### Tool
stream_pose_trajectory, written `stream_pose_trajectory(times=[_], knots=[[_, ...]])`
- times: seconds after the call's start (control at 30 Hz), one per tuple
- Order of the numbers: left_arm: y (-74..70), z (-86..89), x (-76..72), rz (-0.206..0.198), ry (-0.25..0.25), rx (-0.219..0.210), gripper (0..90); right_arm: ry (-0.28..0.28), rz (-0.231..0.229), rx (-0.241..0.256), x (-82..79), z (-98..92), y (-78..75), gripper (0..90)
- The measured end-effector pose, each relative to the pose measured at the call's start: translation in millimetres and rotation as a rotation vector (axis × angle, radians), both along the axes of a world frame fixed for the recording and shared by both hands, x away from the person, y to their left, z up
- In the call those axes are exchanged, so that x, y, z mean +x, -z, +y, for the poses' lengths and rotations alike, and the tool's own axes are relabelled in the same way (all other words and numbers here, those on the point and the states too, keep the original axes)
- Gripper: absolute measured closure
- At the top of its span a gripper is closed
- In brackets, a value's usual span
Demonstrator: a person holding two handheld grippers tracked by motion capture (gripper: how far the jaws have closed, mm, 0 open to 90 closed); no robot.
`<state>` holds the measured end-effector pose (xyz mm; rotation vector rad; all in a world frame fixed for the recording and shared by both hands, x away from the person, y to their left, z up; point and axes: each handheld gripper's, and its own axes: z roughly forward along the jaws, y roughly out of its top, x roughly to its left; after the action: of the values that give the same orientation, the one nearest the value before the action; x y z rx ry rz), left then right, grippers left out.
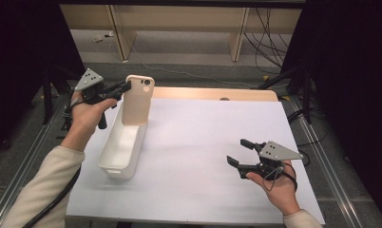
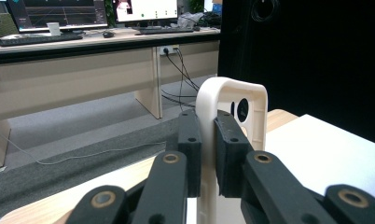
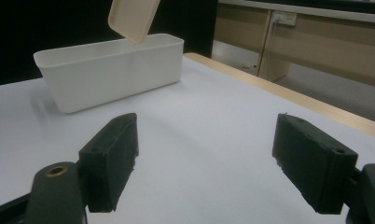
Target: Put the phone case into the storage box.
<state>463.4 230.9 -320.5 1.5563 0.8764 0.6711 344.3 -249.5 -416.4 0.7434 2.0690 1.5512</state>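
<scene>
Trouble from above: left hand-held gripper (image 1: 124,87) pinches the phone case (image 1: 138,99) by its edge over the bin (image 1: 122,147) on the desk (image 1: 203,142). Left gripper view: thin grip, so it might twist loose. Right gripper view: right hand-held gripper (image 3: 204,163) gapes empty.

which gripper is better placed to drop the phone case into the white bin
Left. The left gripper is already shut on the phone case, holding it upright over the far end of the white bin. The right gripper is open, holds nothing and sits well off to the right.
</scene>
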Motion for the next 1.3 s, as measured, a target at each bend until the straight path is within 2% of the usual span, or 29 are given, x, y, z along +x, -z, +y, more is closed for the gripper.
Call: stream_pose_trajectory(times=[0.2, 0.3, 0.43, 0.6, 0.63, 0.9, 0.93, 1.03, 1.3], knots=[[1.8, 4.0, 2.3, -0.003, -0.01, 0.003, 82.2, -0.005, -0.001, 0.012, 0.1, 0.5, 0.3, 23.6], [2.1, 5.9, 3.4, -0.006, -0.014, 0.003, 82.2, 0.005, 0.02, -0.022, -1.9, -1.6, -1.8, 23.6], [2.6, 7.4, 4.5, -0.007, -0.017, 0.005, 82.1, -0.005, -0.001, 0.013, -0.2, 0.6, 0.3, 23.6], [3.3, 8.5, 5.8, -0.006, -0.024, 0.005, 82.1, -0.006, -0.002, 0.014, -0.2, 0.8, 0.5, 23.7], [3.3, 8.6, 5.9, -0.006, -0.026, 0.005, 82.1, 0.001, 0.012, -0.007, -1.4, -0.5, -0.7, 23.7], [4.1, 11.5, 8.5, -0.006, -0.033, 0.005, 82.1, -0.001, 0.014, -0.004, -1.9, -0.2, -0.7, 23.7], [4.4, 11.9, 9.0, -0.007, -0.033, 0.003, 82.1, -0.001, 0.037, -0.001, -3.2, 0.2, -0.8, 23.7], [4.8, 13.1, 9.9, -0.009, -0.036, 0.004, 82.1, 0.004, 0.008, 0.005, -1.8, 0.8, 0.2, 23.7], [4.5, 15.8, 13.1, -0.009, -0.043, 0.006, 82.1, 0.004, 0.008, 0.005, -1.9, 0.9, 0.4, 23.6]])
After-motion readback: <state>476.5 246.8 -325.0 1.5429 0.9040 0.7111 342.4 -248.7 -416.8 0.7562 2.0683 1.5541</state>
